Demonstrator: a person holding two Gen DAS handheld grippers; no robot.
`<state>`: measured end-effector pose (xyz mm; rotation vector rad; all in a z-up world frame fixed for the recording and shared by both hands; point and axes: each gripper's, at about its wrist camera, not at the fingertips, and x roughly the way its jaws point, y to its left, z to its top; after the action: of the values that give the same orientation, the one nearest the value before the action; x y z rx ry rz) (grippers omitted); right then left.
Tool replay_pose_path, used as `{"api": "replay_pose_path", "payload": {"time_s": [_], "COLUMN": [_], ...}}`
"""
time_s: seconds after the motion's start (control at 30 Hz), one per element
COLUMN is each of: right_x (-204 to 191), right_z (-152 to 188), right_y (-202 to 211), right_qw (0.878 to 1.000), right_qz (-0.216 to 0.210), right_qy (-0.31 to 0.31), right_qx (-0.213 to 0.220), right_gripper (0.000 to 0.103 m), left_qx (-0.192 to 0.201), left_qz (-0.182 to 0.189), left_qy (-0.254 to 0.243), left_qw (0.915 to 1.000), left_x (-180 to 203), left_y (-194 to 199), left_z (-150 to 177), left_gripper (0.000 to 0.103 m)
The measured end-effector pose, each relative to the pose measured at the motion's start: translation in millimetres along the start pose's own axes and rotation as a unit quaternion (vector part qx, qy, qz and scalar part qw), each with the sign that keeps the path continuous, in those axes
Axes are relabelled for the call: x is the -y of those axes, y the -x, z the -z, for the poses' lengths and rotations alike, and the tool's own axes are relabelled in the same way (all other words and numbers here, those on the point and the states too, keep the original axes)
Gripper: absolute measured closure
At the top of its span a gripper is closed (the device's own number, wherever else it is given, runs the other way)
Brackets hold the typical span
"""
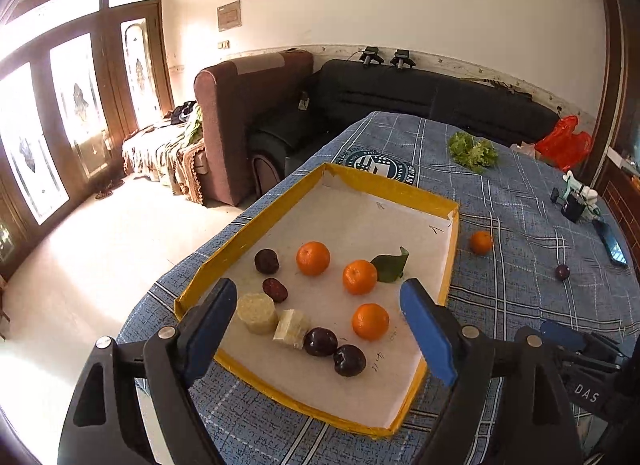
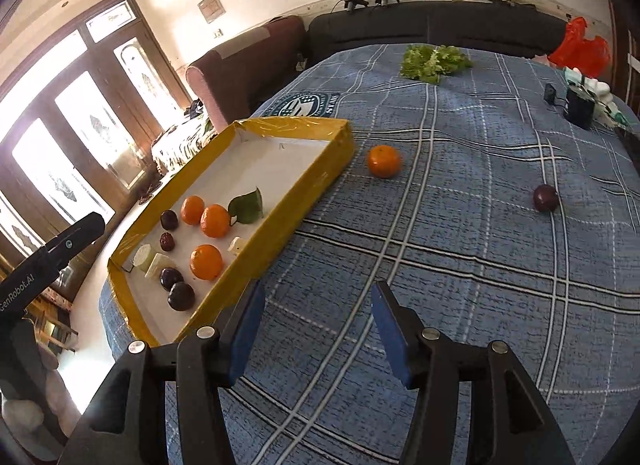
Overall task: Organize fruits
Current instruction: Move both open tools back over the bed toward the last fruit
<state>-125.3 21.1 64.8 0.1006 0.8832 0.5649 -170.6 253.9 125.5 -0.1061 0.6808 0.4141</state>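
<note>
Both my claws gape wide and empty: my left gripper [image 1: 324, 321] hangs over the yellow tray [image 1: 453, 261] of fruit. Ahead of my right gripper [image 2: 316, 323], a loose orange [image 2: 384, 161] lies just beside the tray, a plum [image 2: 545, 198] farther right.

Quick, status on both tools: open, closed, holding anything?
Left tool: open, holding nothing, hanging over the yellow tray.
Right tool: open, holding nothing, above the blue tablecloth.
</note>
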Motion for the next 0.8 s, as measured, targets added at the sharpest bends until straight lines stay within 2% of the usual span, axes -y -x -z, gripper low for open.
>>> {"api": "replay_pose_path", "payload": {"time_s": [0.33, 0.7, 0.8], "right_x": [34, 70, 80], "right_z": [6, 12, 12], "right_y": [26, 34, 38], "right_qw": [0.999, 0.997, 0.996], "right_qz": [0.012, 0.018, 0.023], "right_qy": [-0.027, -0.067, -0.076], "right_qx": [0.022, 0.025, 0.031], "right_gripper": [0.04, 0.038, 0.038], "left_qx": [0.004, -0.006, -0.01], "left_qz": [0.005, 0.012, 0.025], "left_qy": [-0.049, -0.068, -0.069], "left_qw": [0.9988, 0.9976, 0.9973], "left_x": [35, 53, 56], "left_y": [12, 8, 6], "left_z": [5, 9, 10], "left_gripper": [0.02, 0.02, 0.02]}}
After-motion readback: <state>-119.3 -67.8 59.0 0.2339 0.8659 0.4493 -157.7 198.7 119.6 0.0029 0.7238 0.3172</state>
